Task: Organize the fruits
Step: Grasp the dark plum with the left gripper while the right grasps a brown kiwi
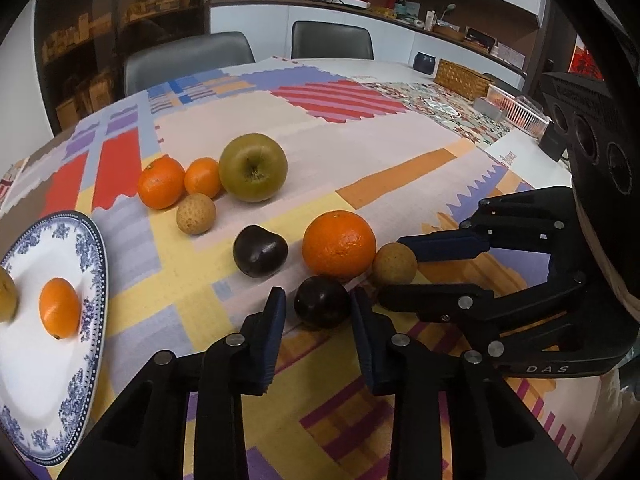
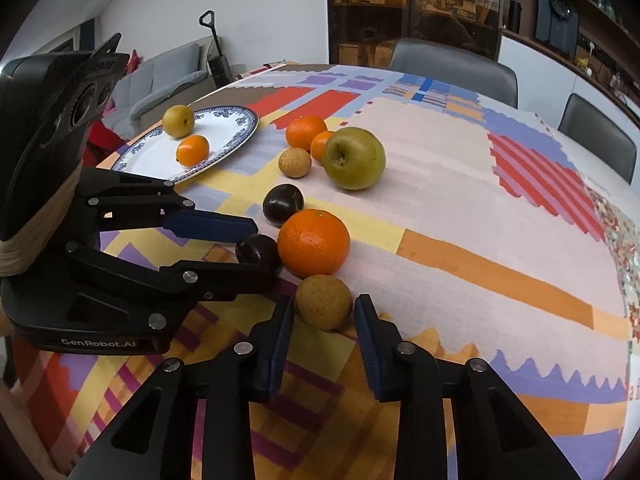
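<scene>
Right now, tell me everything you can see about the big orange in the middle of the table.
The big orange is round, bright and dimpled, with a small green stem scar on top. It rests on the patchwork tablecloth, untouched by either tool. A tan fruit sits against its right side as the left wrist view shows it, and two dark plums lie close by.

Blue-patterned white plate (image 2: 240, 130) at table's left edge, holding small orange (image 2: 193, 149) and yellow-green fruit (image 2: 178, 120). Mid-table cluster: green apple (image 1: 253, 167), two mandarins (image 1: 161, 182), brown longan (image 1: 196, 213). Nearer front edge: two dark plums (image 1: 260, 251), large orange (image 1: 339, 244), second longan (image 2: 323, 301).
</scene>
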Action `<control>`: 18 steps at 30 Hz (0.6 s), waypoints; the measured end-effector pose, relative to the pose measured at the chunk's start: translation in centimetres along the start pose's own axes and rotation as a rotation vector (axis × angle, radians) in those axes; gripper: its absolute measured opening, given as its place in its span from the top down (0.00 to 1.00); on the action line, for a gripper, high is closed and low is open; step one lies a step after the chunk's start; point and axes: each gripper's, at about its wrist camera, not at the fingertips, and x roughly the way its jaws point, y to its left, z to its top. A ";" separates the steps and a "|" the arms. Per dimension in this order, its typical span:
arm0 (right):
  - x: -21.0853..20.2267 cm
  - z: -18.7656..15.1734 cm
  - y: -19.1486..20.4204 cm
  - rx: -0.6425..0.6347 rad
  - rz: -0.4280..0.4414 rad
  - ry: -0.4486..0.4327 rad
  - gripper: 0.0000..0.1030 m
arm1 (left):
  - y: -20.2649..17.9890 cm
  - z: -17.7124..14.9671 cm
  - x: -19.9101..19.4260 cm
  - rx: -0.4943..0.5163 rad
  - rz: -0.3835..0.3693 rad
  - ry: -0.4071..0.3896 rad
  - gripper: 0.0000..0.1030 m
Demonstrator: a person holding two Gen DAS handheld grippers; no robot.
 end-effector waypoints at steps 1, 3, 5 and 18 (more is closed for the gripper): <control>0.1 0.0 -0.1 0.006 0.005 0.002 0.70 | 0.0 0.0 0.0 0.000 -0.005 0.001 0.72; 0.1 0.0 -0.1 0.010 0.007 -0.001 0.70 | -0.2 0.0 0.1 0.004 0.000 0.000 0.73; 0.1 -0.1 -0.1 0.012 0.009 -0.003 0.70 | -0.3 0.0 0.0 0.008 0.004 -0.002 0.74; -1.5 -0.1 0.3 0.032 -0.001 -0.050 0.70 | -0.5 -0.4 -2.2 -0.030 0.044 -0.044 0.74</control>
